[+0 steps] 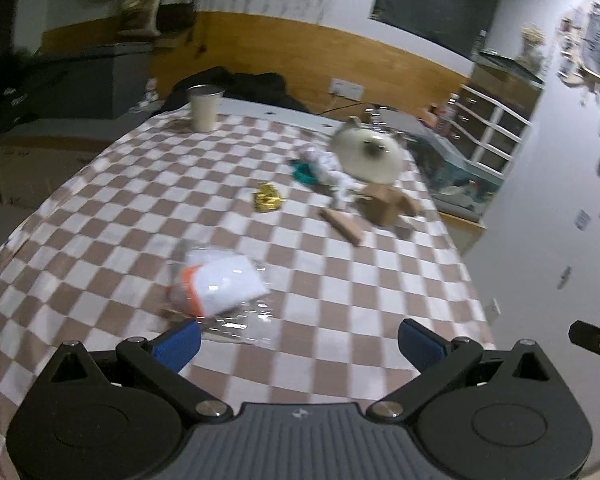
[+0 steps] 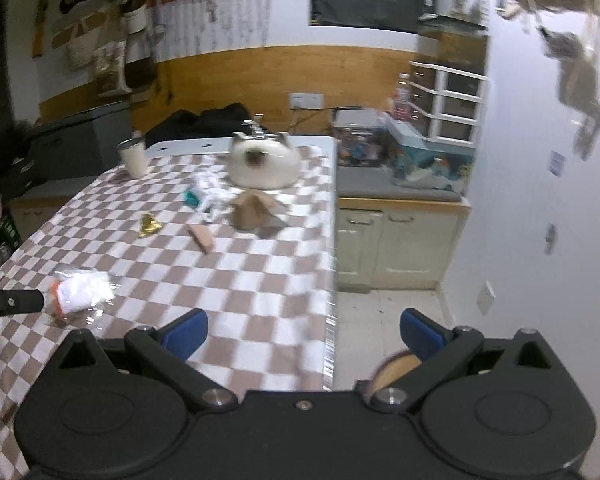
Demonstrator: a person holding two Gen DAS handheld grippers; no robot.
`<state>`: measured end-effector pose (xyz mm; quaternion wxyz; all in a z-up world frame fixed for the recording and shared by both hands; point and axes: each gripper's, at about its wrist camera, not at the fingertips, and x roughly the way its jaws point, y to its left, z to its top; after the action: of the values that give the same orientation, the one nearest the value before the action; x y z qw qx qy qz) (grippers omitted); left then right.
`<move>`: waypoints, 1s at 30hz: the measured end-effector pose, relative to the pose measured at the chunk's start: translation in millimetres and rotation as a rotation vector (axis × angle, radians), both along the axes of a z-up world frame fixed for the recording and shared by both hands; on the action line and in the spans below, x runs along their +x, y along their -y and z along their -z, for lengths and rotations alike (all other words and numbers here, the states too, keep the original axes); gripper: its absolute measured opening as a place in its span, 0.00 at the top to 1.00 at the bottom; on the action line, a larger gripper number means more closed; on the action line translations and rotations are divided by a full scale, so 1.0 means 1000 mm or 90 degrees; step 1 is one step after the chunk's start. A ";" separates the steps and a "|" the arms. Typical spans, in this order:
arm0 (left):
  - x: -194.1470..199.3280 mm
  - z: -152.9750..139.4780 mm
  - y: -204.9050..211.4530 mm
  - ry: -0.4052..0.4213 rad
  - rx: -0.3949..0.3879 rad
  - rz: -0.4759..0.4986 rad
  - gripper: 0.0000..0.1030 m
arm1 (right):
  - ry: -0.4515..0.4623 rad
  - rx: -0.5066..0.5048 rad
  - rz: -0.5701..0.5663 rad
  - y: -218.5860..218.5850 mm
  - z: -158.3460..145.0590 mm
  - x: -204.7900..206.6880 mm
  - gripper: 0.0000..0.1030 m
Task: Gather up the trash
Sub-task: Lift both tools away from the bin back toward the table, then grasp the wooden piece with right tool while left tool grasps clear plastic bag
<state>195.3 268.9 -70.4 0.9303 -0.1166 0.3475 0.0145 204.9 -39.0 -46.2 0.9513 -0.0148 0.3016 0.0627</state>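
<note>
The left gripper (image 1: 298, 340) hangs low over the brown-and-white checked tablecloth (image 1: 140, 208), its blue-padded jaws spread wide and empty. Just ahead, at about eleven o'clock from its fingertips, lies the nearest piece of trash: a crumpled clear plastic wrapper with white and orange paper inside (image 1: 216, 284). The wide spread probably suits so bulky and soft a bundle, which would give under a pinch.

Farther up the cloth, toward twelve o'clock, sit a crushed gold foil wrapper (image 1: 267, 197), a flat tan cardboard strip (image 1: 342, 225), a torn brown cardboard box (image 1: 386, 204), and a heap of white tissue with a teal scrap (image 1: 320, 168). Behind these stands a round cream cat-faced container with ears (image 1: 368, 154), perhaps the bin for the rubbish, though its opening is not visible. A cream tumbler with a metal rim (image 1: 205, 108) stands well apart at ten o'clock.

The right gripper (image 2: 303, 330) hovers over the table's right edge, jaws likewise wide apart and holding nothing; the plastic wrapper lies at its nine o'clock. No trash appears collected yet.
</note>
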 end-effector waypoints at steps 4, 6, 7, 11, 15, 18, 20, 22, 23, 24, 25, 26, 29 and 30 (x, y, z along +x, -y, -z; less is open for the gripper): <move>0.011 0.010 -0.029 -0.009 -0.021 -0.028 0.00 | -0.004 0.006 -0.043 -0.031 0.000 0.024 0.00; 0.017 0.016 -0.041 -0.014 -0.027 -0.042 0.00 | -0.010 0.017 -0.065 -0.047 0.001 0.039 0.00; 0.020 0.018 -0.047 -0.016 -0.027 -0.048 0.00 | -0.011 0.019 -0.076 -0.054 0.002 0.046 0.00; 0.035 0.029 -0.066 -0.024 -0.050 -0.065 0.00 | -0.007 0.005 -0.116 -0.086 0.004 0.078 0.00; 0.045 0.039 -0.081 -0.012 -0.070 -0.059 0.00 | -0.001 -0.008 -0.167 -0.112 0.009 0.114 0.00; 0.052 0.045 -0.094 -0.007 -0.096 -0.059 0.00 | 0.001 -0.030 -0.191 -0.129 0.018 0.144 0.00; 0.057 0.050 -0.102 -0.003 -0.113 -0.062 0.00 | -0.001 -0.030 -0.211 -0.136 0.027 0.164 0.00; 0.062 0.053 -0.107 -0.002 -0.119 -0.065 0.02 | -0.013 -0.033 -0.216 -0.140 0.037 0.186 0.00; 0.065 0.055 -0.109 -0.002 -0.120 -0.065 0.02 | -0.015 -0.038 -0.216 -0.143 0.043 0.197 0.00; 0.068 0.057 -0.111 -0.003 -0.124 -0.061 0.05 | -0.017 -0.047 -0.215 -0.145 0.048 0.206 0.02; 0.072 0.059 -0.112 -0.004 -0.129 -0.055 0.09 | -0.021 -0.055 -0.212 -0.146 0.053 0.214 0.04; 0.076 0.061 -0.114 -0.007 -0.134 -0.051 0.12 | -0.026 -0.063 -0.207 -0.148 0.059 0.223 0.09; 0.089 0.069 -0.119 -0.022 -0.158 -0.036 0.23 | -0.054 -0.063 -0.209 -0.149 0.072 0.244 0.18; 0.094 0.073 -0.121 -0.028 -0.170 -0.032 0.29 | -0.066 -0.063 -0.212 -0.150 0.077 0.250 0.21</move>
<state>289.2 389.5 -143.2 0.8979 -0.2479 0.3637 -0.0058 455.2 110.9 -122.9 0.9090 -0.1081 0.3462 0.2055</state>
